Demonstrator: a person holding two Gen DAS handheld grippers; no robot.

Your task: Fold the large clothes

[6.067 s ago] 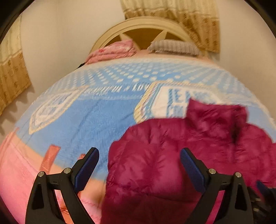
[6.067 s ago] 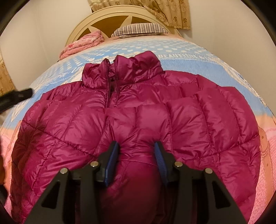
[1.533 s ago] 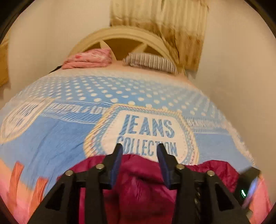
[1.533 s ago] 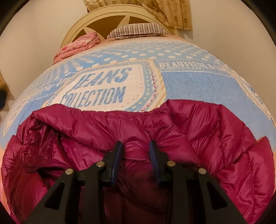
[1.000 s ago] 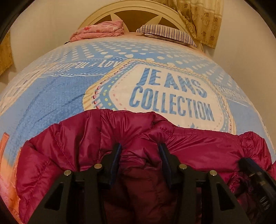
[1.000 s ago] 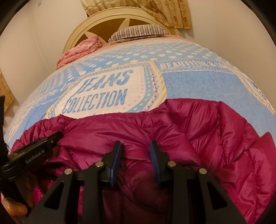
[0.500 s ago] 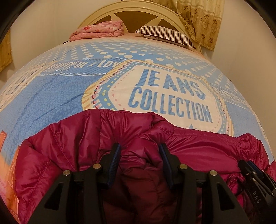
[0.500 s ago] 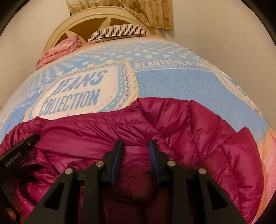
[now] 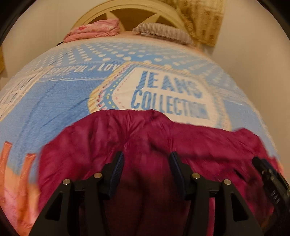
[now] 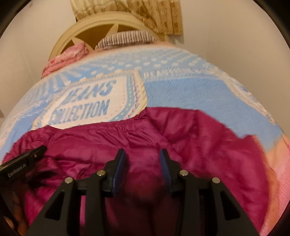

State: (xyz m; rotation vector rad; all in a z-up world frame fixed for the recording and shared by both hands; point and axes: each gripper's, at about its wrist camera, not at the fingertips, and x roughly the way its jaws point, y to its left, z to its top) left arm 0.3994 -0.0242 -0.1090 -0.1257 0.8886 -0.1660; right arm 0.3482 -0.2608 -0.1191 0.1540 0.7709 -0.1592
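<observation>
We see a magenta puffer jacket point(image 9: 137, 141), shiny, quilted and softly bulging, lying folded in a bundle near the foot of the bed. Its long axis runs crosswise, from one side of the bed toward the other, and its rounded folded edge faces the headboard point(image 10: 101, 27). Under it lies a nubbly blue bedspread point(image 9: 59, 101) with white dots and a white badge lettered "JEANS COLLECTION".

Our left gripper point(image 9: 146, 163) has black, angular arms with ribbed blue pads. Its jaws are opening, and a puff of jacket sits between them; the pads look to stand clear of the fabric, though blur makes this hard to judge. Our right gripper point(image 10: 142, 159), of the same build, is also opening its jaws over a fold of the jacket, again with the pads seemingly just off the cloth. Each gripper shows at the edge of the other's view, both close together above the bundle.

At the head of the bed lie a striped pillow point(image 10: 126, 39) and a folded pink quilt point(image 9: 94, 30), against the cream arched headboard. A beige patterned curtain point(image 10: 145, 12) hangs behind.
</observation>
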